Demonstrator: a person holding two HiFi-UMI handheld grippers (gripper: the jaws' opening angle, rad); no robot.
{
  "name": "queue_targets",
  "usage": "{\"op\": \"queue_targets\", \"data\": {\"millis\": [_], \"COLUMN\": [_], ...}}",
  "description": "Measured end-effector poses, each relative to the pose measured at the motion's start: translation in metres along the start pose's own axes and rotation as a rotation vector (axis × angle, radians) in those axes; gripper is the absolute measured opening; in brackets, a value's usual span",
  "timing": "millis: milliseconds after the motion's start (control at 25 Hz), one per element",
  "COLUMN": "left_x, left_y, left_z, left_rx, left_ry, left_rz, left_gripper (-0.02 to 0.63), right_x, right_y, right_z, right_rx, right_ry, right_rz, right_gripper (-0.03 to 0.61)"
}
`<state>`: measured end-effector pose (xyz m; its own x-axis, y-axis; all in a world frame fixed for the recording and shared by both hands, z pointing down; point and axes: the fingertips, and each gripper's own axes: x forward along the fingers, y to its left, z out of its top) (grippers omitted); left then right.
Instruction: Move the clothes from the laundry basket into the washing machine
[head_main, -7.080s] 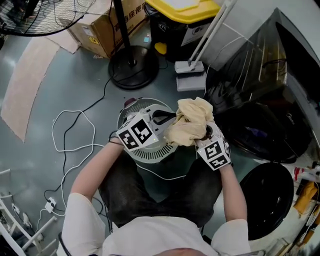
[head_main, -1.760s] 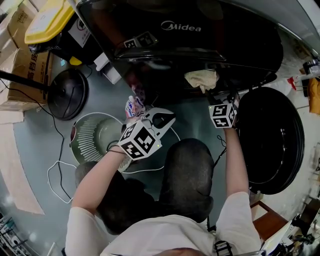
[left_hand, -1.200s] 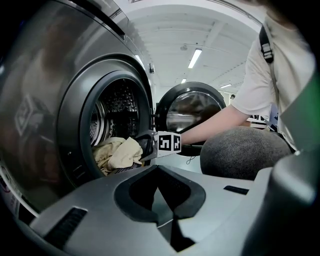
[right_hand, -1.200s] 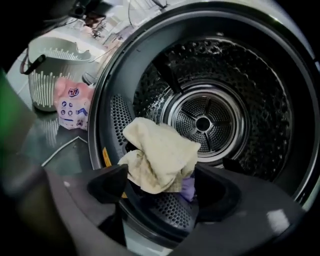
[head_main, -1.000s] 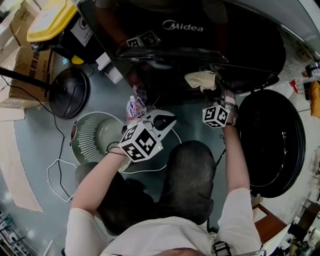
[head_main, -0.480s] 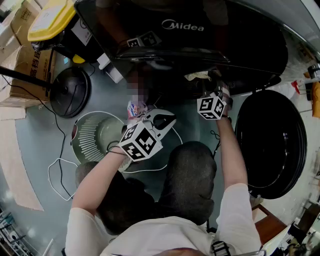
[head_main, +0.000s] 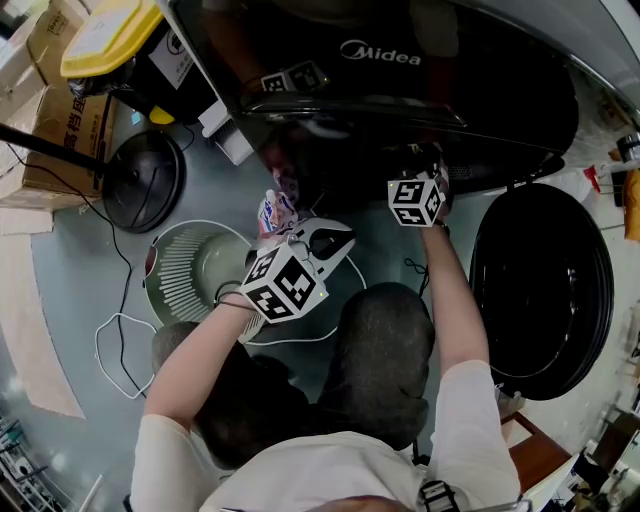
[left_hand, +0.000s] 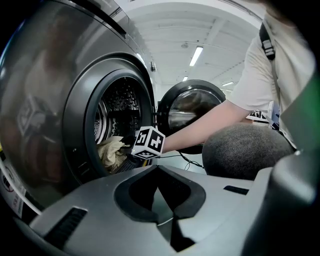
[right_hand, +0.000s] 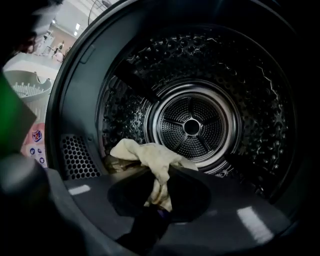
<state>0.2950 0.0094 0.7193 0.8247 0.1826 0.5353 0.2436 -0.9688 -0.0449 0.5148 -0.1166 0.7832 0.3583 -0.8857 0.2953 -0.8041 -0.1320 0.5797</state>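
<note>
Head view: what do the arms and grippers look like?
Left gripper is pale grey with dark jaw lining. It and the right gripper each carry a white cube with black square markers. Short white sleeves. The right jaws have just been closing, pale cloth between them.

one washer (head_main: 400, 90), one basket (head_main: 178, 268), one cloth (right_hand: 150, 152)

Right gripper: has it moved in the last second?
Yes: the right gripper moved left and up, away from the open door; its jaws have just been closing on the cloth.

Right hand-held gripper (right_hand: 153, 216) advanced, just closed on cloth (right_hand: 150, 155)
</note>
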Motion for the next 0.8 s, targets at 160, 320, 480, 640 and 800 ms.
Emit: {"op": "queue_targets", "data": {"millis": [160,320,480,640,800], "left_x": [-0.002,-0.003,-0.004,-0.006,-0.007], "left_y": [0.001,0.002,0.006,0.007,0.008], "left_z": [0.0,0.001,-0.001,0.001,0.003], "left_rx": [-0.001,0.006,0.0,-0.001,-0.001], "left_ry": [0.0,-0.001,-0.001,-0.007,-0.016], "left_rz": [0.004,0.004,0.006,0.007,0.009], "left_gripper": [0.006,0.006,0.006,0.006,0.006], "right_x": [0.006,0.01,0.008,0.001,-0.011], "right_y": [0.004,0.013,0.014,0.013,0.004], "right_z": [-0.008,-0.023,-0.018,-0.013,-0.008], "right_rx": [0.031,0.103,0.207,0.249,0.247], "right_ry": [0.045,0.134,0.14,0.148,0.133], "right_rz": [0.013,0.086,0.141,0.154,0.121], "right_gripper": [0.083,0.157,0.281,0.372,0.374]}}
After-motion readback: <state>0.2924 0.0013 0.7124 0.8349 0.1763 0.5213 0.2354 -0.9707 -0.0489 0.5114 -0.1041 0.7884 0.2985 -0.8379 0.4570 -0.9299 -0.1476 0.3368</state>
